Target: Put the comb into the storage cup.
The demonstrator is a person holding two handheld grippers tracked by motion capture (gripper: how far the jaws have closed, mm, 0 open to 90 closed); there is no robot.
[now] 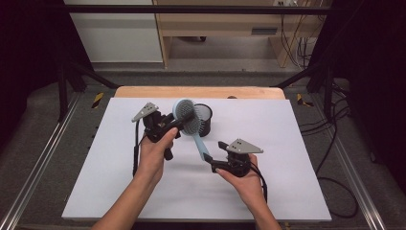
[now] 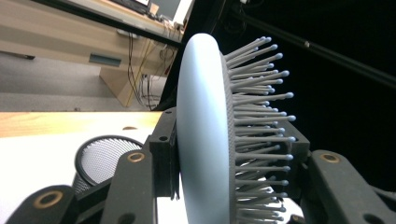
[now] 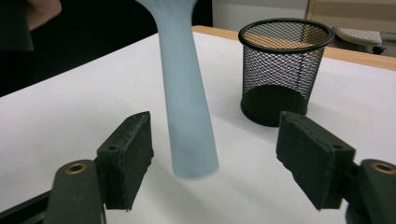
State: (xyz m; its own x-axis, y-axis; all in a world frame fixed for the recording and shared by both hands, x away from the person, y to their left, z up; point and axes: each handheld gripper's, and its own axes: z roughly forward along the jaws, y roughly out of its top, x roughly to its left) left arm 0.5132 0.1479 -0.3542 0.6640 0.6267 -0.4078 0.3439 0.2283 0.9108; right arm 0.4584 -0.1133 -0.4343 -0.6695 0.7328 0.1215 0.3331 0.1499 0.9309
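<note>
Between the jaws of the left gripper (image 2: 219,186), low in its own view, sits the head of a pale blue hairbrush (image 2: 205,135), pinched edge-on with bristles pointing right. From above, the brush (image 1: 187,120) hangs mid-frame over the white table (image 1: 287,124), handle slanting down to the right gripper (image 1: 214,154). That gripper (image 3: 215,161) is spread wide around the handle end without touching it. A black mesh cup (image 3: 285,70) stands at upper right.

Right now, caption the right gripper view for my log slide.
Open right gripper flanks the blue hairbrush handle, black mesh cup behind.
</note>
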